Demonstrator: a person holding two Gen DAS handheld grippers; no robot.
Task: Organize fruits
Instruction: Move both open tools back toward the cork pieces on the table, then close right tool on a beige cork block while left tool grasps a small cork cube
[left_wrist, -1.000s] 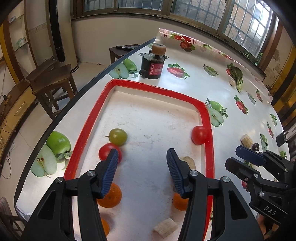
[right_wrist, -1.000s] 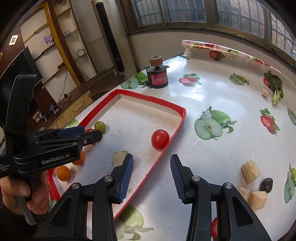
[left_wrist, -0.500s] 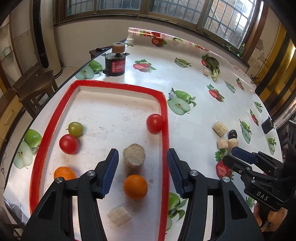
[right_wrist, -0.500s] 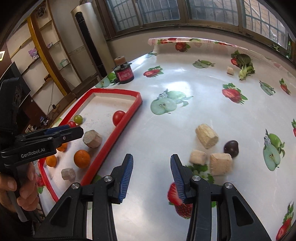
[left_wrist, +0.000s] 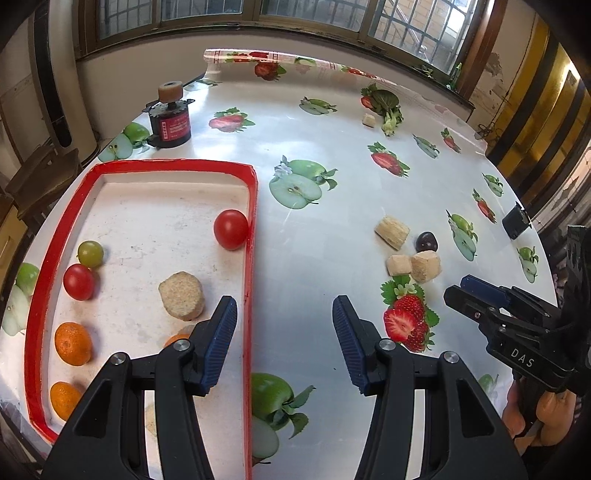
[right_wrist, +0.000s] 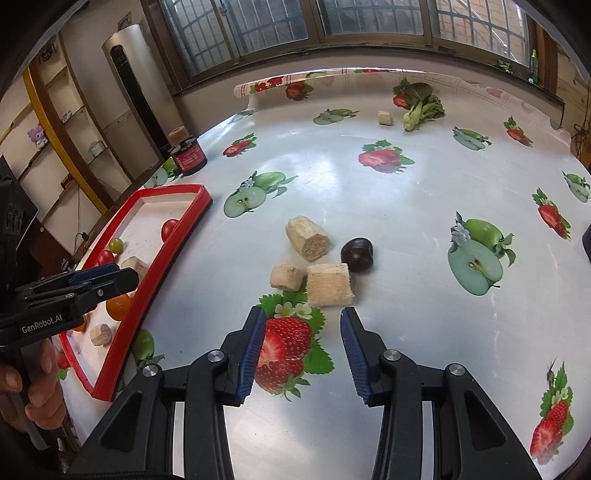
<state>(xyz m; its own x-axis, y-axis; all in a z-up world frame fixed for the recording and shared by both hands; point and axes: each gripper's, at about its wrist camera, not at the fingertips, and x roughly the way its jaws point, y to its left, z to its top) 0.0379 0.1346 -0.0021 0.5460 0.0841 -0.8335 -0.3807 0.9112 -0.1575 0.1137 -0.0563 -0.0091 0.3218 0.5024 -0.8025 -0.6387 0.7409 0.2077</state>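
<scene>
Ahead of my right gripper (right_wrist: 301, 350) the tablecloth (right_wrist: 388, 192) lies bare right under the open jaws. At twelve o'clock three tan blocks (right_wrist: 328, 284) and a dark plum (right_wrist: 357, 254) sit clustered, blocking a straight run. Past them, toward one and two o'clock, the table is wide open. At nine o'clock the red tray rim (right_wrist: 168, 258) stands as a low wall, with my left gripper (right_wrist: 107, 282) hanging over it. From the left gripper's view, its left finger (left_wrist: 221, 341) overhangs the tray's right rim, the bare cloth beyond between its tips. A black canister (left_wrist: 170, 122) stands at eleven o'clock beyond the tray.
</scene>
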